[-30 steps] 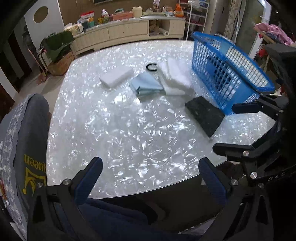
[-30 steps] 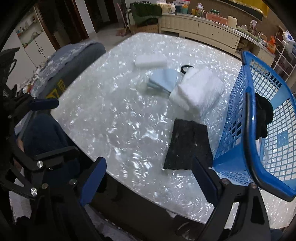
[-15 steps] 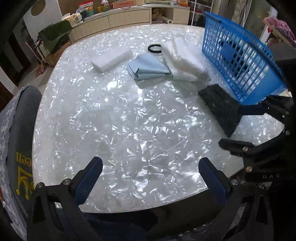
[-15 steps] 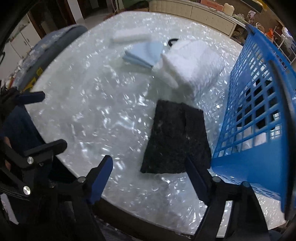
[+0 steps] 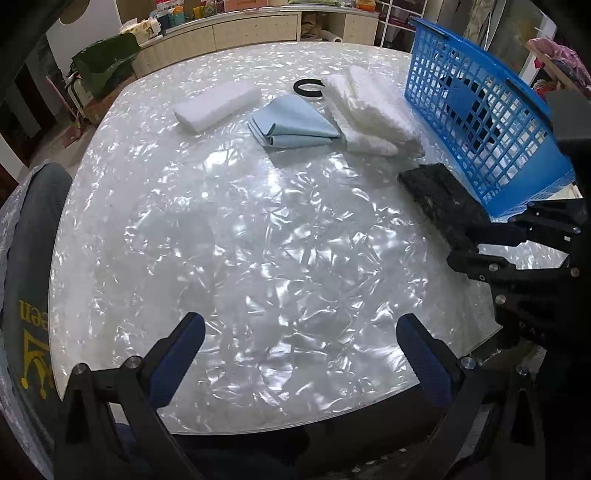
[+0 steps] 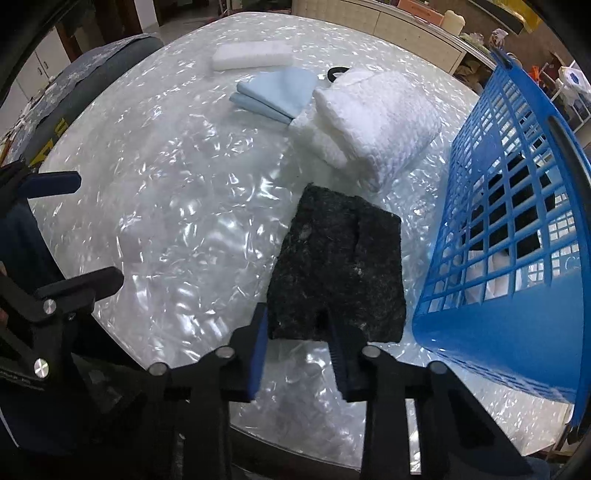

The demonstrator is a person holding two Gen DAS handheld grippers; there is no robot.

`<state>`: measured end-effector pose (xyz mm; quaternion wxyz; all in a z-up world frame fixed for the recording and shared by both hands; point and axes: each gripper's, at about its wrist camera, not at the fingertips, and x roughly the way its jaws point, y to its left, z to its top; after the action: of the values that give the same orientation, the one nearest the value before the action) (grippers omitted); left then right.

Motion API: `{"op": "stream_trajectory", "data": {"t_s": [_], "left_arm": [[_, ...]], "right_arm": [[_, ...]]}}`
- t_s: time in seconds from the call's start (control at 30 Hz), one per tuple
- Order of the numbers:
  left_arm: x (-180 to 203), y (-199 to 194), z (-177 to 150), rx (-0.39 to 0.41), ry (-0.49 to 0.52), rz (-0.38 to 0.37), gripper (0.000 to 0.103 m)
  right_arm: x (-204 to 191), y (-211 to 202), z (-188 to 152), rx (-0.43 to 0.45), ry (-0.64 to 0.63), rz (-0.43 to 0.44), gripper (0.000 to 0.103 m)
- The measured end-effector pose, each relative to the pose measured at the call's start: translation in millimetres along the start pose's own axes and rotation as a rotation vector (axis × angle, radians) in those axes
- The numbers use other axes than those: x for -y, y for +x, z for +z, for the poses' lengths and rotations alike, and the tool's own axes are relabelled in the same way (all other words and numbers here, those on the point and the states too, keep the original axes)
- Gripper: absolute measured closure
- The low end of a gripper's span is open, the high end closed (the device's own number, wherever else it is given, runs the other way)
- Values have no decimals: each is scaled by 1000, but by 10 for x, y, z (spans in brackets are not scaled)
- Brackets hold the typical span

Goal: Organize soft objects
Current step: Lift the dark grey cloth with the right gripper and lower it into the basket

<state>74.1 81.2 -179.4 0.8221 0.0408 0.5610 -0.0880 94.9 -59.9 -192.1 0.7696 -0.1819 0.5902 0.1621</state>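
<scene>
Closing just now, the right tool (image 6: 297,325) clamps the near edge of the black cloth (image 6: 338,258) beside the blue basket (image 6: 517,229).

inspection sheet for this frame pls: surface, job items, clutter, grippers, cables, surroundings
Surface: pearly white table, glossy.
Job's things: black cloth beside blue basket; white towel, light blue cloth and white pad farther back.
Clutter: black ring by the towel.
Grippers: right gripper jaws have just been closing, near edge of the black cloth bunched between them; left gripper open, over bare table.
Cables: nothing seen.
Surroundings: long sideboard, crowded top.
</scene>
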Motion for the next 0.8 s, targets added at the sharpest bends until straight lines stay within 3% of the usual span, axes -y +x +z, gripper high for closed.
{"op": "stream_trajectory", "data": {"t_s": [0.03, 0.1, 0.4, 0.8], "left_arm": [[4, -8, -4, 4, 0, -5, 0], [14, -31, -12, 11, 2, -7, 0], [106, -432, 39, 89, -11, -20, 0], [285, -1151, 257, 200, -3, -30, 0]], "right_arm": [[6, -5, -8, 1, 6, -5, 86], [15, -29, -32, 5, 23, 4, 89], [3, -407, -65, 82, 21, 63, 90], [171, -1267, -158, 265, 29, 130, 90]]}}
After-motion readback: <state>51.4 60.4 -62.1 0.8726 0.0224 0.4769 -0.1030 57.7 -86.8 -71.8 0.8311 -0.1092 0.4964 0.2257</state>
